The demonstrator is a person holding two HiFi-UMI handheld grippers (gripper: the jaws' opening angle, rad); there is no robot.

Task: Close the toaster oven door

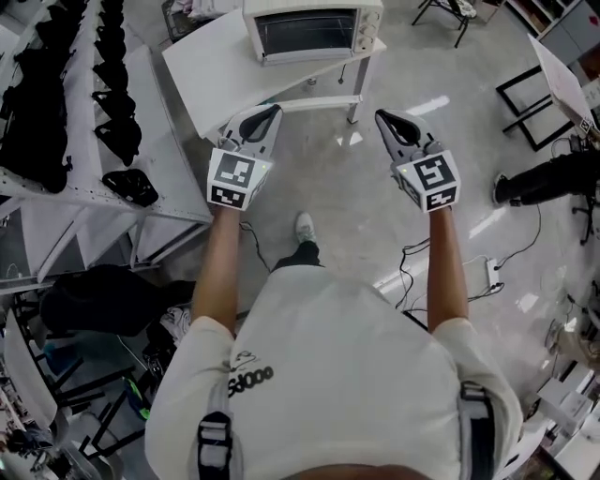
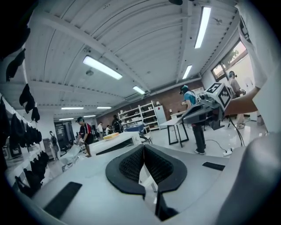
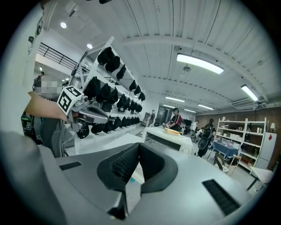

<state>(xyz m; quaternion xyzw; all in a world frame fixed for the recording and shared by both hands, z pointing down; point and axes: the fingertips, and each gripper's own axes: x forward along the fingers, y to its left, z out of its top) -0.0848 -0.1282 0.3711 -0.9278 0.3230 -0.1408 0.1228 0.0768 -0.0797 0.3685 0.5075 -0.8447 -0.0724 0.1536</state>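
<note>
The white toaster oven (image 1: 314,28) stands on a white table (image 1: 211,70) ahead of me, and its dark glass door looks upright against the front. It also shows in the left gripper view as the toaster oven (image 2: 117,143) and in the right gripper view as the toaster oven (image 3: 170,137). My left gripper (image 1: 272,112) hangs in the air just short of the table's near edge, jaws shut and empty. My right gripper (image 1: 382,116) is level with it over the floor, also shut with nothing held. Both grippers are well apart from the oven.
A white rack of black caps (image 1: 103,103) fills the left side. Cables and a power strip (image 1: 487,272) lie on the floor to the right. A black metal frame (image 1: 525,103) stands at the far right. Several people stand near shelves (image 2: 140,115) in the background.
</note>
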